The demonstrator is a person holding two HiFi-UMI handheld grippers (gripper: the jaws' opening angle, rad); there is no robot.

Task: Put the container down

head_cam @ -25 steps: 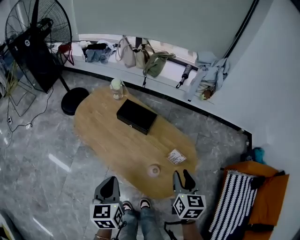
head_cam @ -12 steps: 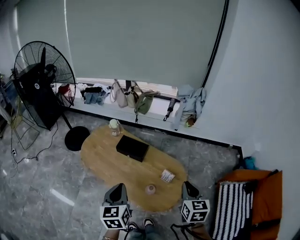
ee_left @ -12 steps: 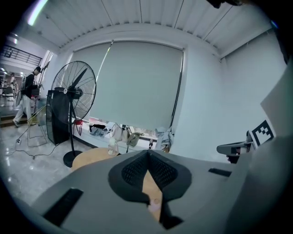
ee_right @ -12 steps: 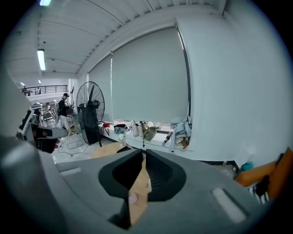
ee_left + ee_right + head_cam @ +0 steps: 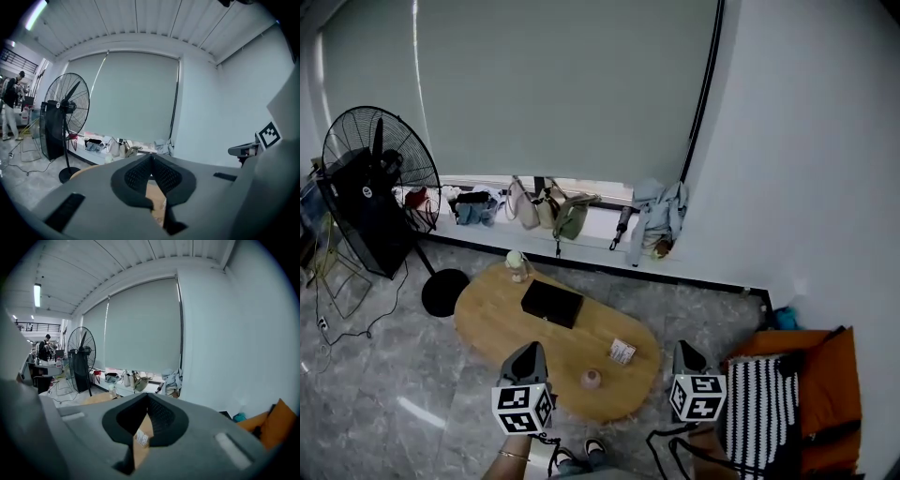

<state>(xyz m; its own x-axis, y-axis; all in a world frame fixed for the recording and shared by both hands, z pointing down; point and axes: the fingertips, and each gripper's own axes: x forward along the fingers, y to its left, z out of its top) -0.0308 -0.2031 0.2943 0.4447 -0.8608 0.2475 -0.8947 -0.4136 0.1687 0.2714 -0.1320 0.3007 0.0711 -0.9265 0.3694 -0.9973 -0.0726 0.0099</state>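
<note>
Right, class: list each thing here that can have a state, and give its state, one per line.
left gripper: shut, empty.
right gripper: jaws have just been closing, now shut, nothing between them.
small container: set on the table, clear of both grippers.
black box: lid shut.
blind: drawn down.
fan: blades look still.

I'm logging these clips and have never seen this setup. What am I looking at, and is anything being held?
A person holds a two-jaw gripper in each hand; the marker cubes are part of those grippers. The wide picture comes from a head camera looking down. The other two pictures each look along one gripper's jaws. On the oval wooden table sit a black box, a small round container, a card and a bottle. The left gripper is shut and empty. The right gripper has just closed its jaws on nothing.
</note>
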